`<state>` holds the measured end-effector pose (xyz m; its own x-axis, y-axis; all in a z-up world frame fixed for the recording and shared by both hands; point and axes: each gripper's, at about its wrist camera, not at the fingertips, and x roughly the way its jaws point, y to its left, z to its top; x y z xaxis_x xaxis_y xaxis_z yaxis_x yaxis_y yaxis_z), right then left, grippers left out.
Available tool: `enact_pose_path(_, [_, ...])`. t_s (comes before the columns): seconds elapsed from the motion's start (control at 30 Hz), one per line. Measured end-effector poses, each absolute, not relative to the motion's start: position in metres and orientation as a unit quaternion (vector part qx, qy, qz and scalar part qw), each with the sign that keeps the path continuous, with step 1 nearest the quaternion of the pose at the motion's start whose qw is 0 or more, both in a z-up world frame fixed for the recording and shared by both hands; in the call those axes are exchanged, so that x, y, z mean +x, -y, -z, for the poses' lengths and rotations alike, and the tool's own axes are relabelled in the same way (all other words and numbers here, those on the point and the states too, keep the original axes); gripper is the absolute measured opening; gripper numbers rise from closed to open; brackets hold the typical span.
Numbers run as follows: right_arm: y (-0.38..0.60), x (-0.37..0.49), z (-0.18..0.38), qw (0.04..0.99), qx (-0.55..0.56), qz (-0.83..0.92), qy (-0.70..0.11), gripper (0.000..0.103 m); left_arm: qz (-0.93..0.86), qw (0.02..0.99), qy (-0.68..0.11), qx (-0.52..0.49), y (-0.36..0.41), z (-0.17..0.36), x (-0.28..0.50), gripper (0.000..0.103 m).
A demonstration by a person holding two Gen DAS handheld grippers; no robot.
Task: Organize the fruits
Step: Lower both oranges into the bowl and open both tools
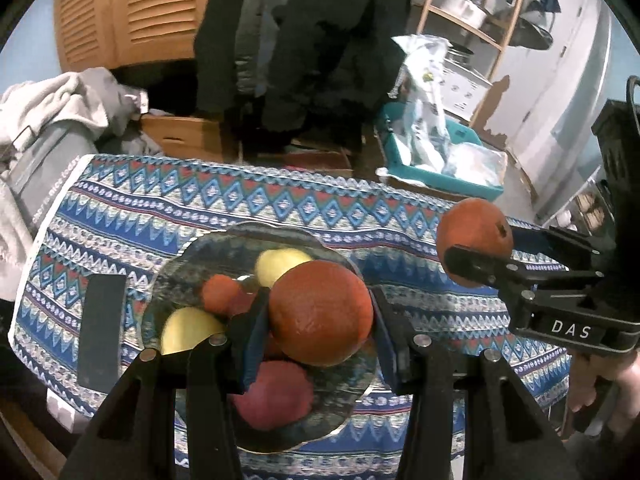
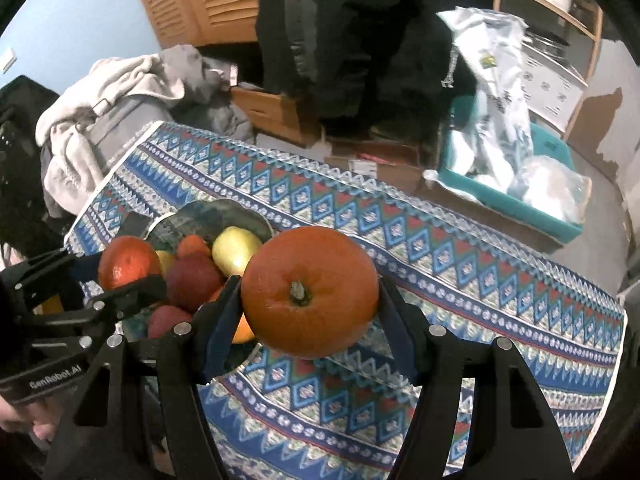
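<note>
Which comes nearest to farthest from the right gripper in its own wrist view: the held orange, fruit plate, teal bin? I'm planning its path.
1. Orange, clamped between the right gripper's fingers.
2. Fruit plate, to its left on the tablecloth.
3. Teal bin, beyond the table's far edge, upper right.

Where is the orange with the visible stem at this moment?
The right gripper holds the stem orange above the patterned tablecloth, right of the fruit plate.

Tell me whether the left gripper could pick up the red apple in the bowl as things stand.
Probably not yet. The left gripper is shut on an orange, so its jaws are occupied, and that orange hangs directly over the red apple in the bowl. It would have to release first.
</note>
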<state>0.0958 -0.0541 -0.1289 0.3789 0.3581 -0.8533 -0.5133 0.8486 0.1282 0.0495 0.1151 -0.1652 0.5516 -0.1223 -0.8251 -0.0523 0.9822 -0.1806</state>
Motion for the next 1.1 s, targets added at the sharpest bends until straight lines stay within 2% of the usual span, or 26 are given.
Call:
enact_pose_path(0.63, [-0.023, 0.112, 0.183, 0.774, -0.08, -0.308, -0.547, 0.067, -0.022, 0.842, -0.526, -0.117, -0.176, 0.221, 0.062, 0.049])
enact_pose_path(1.1, [-0.044, 0.113, 0.215, 0.744, -0.074, -0.32, -0.582, 0.068, -0.023, 0.823, -0.552, -0.132, -0.184, 0.243, 0.066, 0.049])
